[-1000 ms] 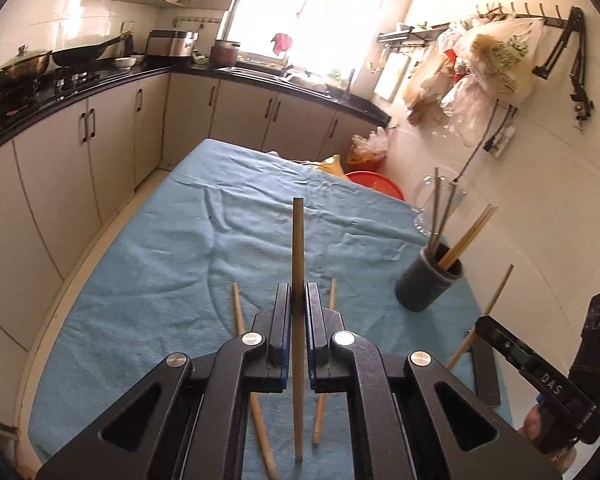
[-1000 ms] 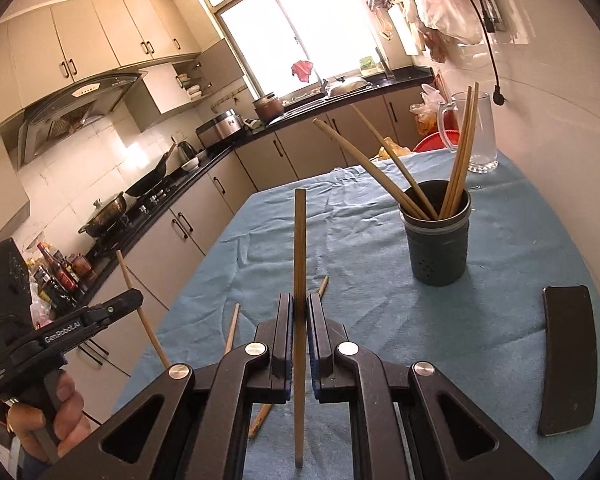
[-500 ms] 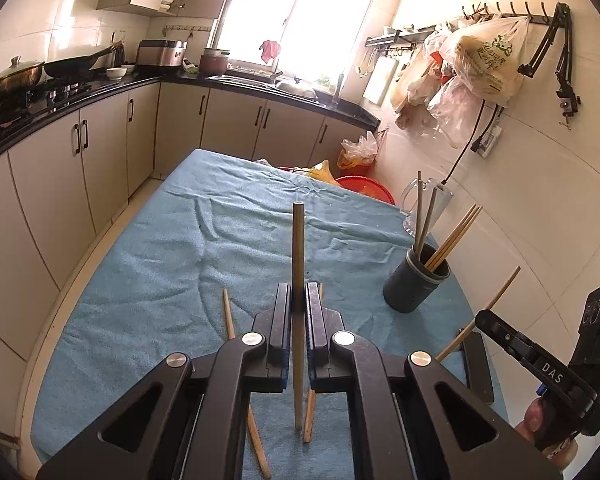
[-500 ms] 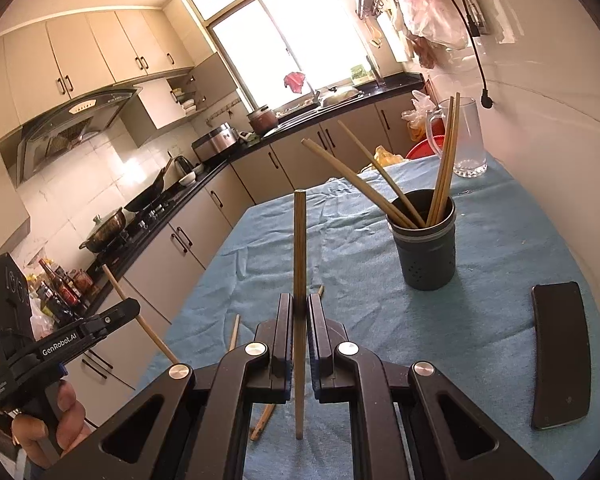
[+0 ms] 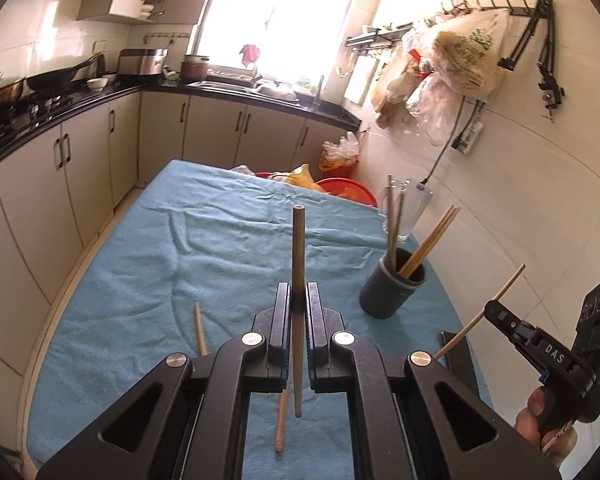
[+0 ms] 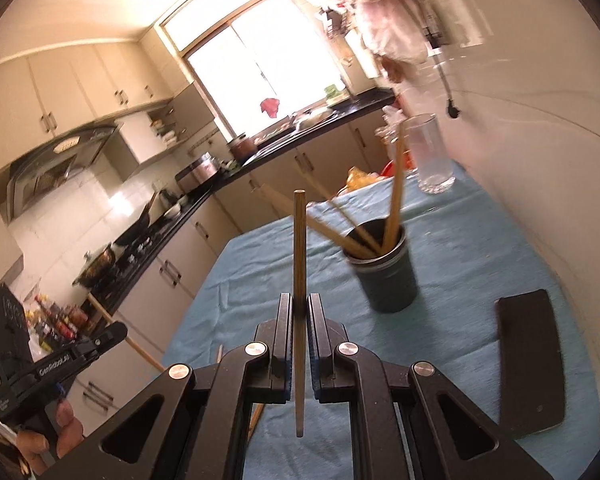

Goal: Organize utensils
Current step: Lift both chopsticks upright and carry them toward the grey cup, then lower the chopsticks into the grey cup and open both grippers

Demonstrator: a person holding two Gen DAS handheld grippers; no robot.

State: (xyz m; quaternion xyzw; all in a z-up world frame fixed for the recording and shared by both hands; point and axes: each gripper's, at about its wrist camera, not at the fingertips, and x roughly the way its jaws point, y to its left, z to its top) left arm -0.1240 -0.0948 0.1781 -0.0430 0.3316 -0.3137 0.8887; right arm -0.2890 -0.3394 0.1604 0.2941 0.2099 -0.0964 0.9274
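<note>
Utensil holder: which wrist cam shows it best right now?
Right wrist: the utensil holder is nearer and larger, its rim and chopsticks visible, though motion-blurred. Left wrist shows it sharper but smaller, off to the right.

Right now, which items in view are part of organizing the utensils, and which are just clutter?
Job:
- left gripper, shut on a chopstick
- right gripper, shut on a second chopstick
- dark holder cup with chopsticks in it
- loose chopsticks on the blue cloth

Lying about:
- glass mug
- black flat slab
- red basin
</note>
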